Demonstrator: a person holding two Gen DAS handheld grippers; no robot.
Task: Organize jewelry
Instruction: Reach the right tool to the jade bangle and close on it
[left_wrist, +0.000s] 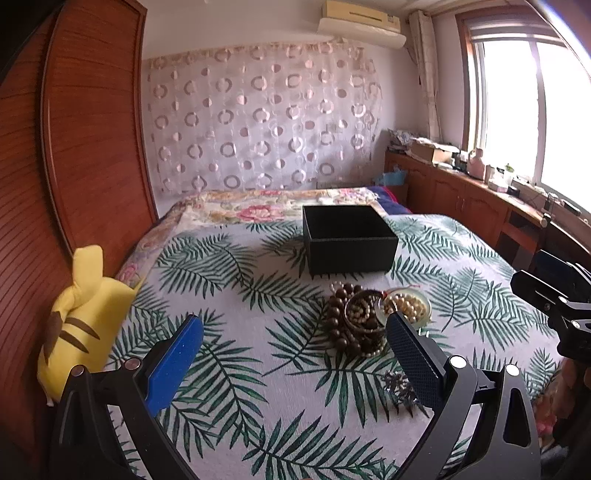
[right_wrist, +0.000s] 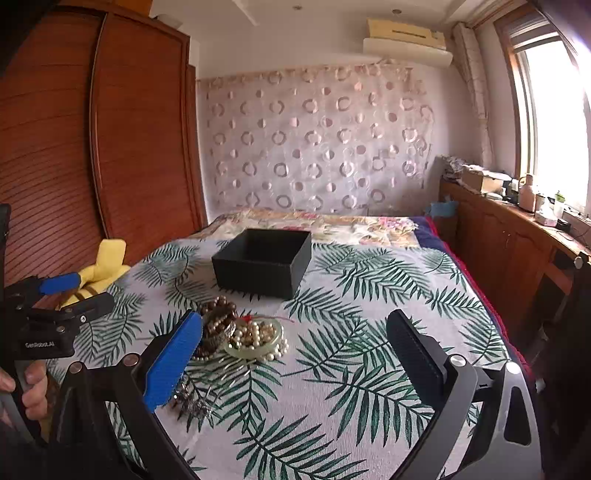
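A pile of jewelry lies on the leaf-print bedspread: dark wooden bead bracelets (left_wrist: 341, 321) (right_wrist: 218, 317), a pale green bangle with pearls (left_wrist: 408, 304) (right_wrist: 258, 338), and a dark spiky piece (left_wrist: 400, 389) (right_wrist: 192, 400) closer to me. An open black box (left_wrist: 347, 240) (right_wrist: 264, 262) stands just behind the pile. My left gripper (left_wrist: 295, 332) is open and empty, to the left of the pile. My right gripper (right_wrist: 295, 332) is open and empty, to the right of the pile. Each gripper shows in the other's view: the right one (left_wrist: 554, 295), the left one (right_wrist: 59, 291).
A yellow plush toy (left_wrist: 79, 317) (right_wrist: 99, 269) lies at the bed's left edge beside a wooden wardrobe (left_wrist: 74, 147). A wooden cabinet with clutter (right_wrist: 517, 229) runs along the right under the window. A floral blanket (left_wrist: 266, 205) covers the far end of the bed.
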